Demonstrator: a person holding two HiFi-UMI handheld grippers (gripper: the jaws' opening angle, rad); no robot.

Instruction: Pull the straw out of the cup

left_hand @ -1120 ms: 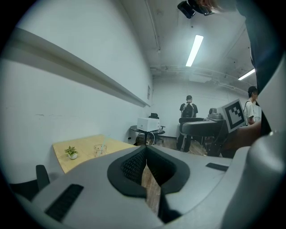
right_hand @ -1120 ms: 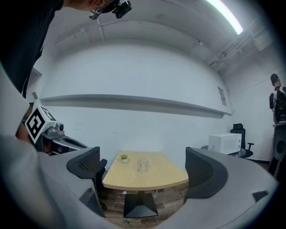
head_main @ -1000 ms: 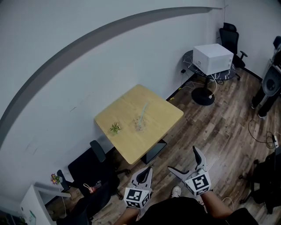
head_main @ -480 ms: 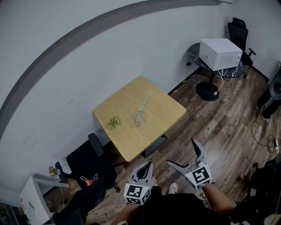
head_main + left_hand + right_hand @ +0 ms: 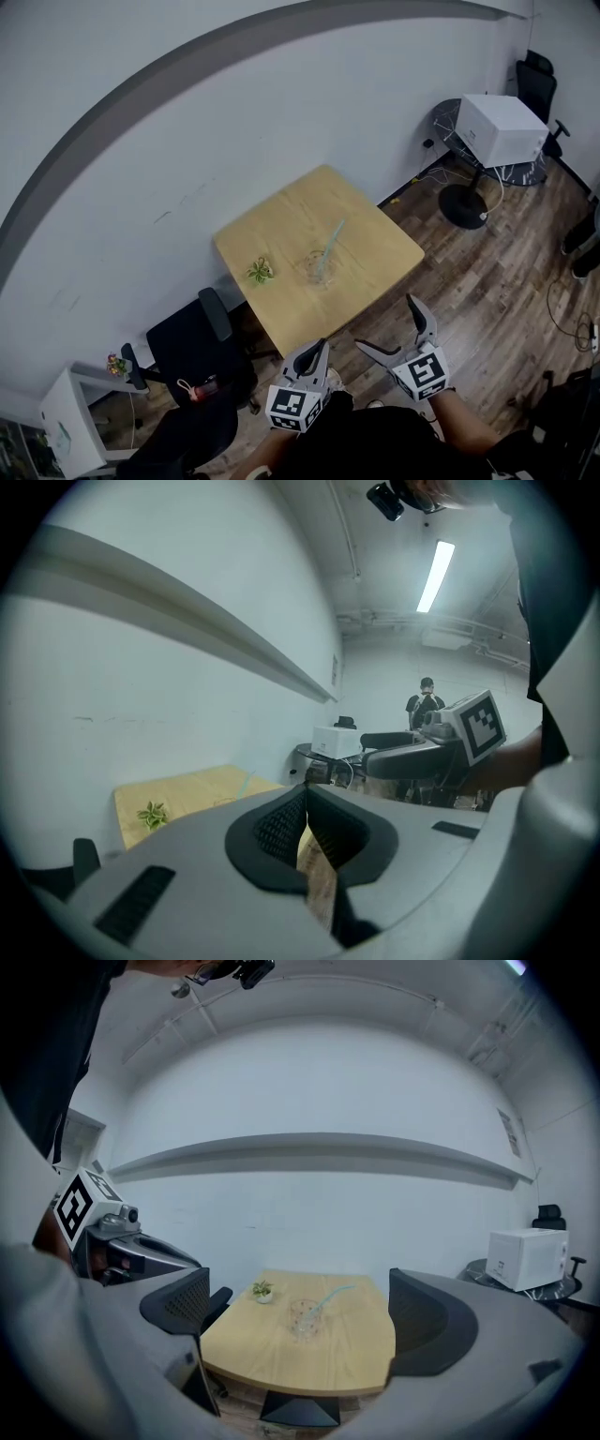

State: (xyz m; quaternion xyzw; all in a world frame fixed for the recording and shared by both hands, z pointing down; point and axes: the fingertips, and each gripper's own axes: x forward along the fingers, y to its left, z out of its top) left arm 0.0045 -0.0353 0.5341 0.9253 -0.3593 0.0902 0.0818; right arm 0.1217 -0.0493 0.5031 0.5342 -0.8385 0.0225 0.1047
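A clear cup (image 5: pixel 319 268) stands near the middle of the light wooden table (image 5: pixel 281 225), with a pale blue straw (image 5: pixel 331 246) leaning out of it to the upper right. Both grippers hang short of the table's near edge, over the floor, well away from the cup. My left gripper (image 5: pixel 312 352) is shut and holds nothing; its jaws meet in the left gripper view (image 5: pixel 305 803). My right gripper (image 5: pixel 388 328) is open and empty. In the right gripper view the cup (image 5: pixel 305 1318) and straw (image 5: pixel 334 1294) show far off between the spread jaws.
A small potted plant (image 5: pixel 261 272) sits on the table left of the cup. A black office chair (image 5: pixel 197 352) stands at the table's near left corner. A white box (image 5: pixel 502 127) rests on a round side table at the far right. The wall runs behind the table.
The head view has shifted, so the table now shows a little nearer and further right. Both grippers keep the same pose, left shut and right open.
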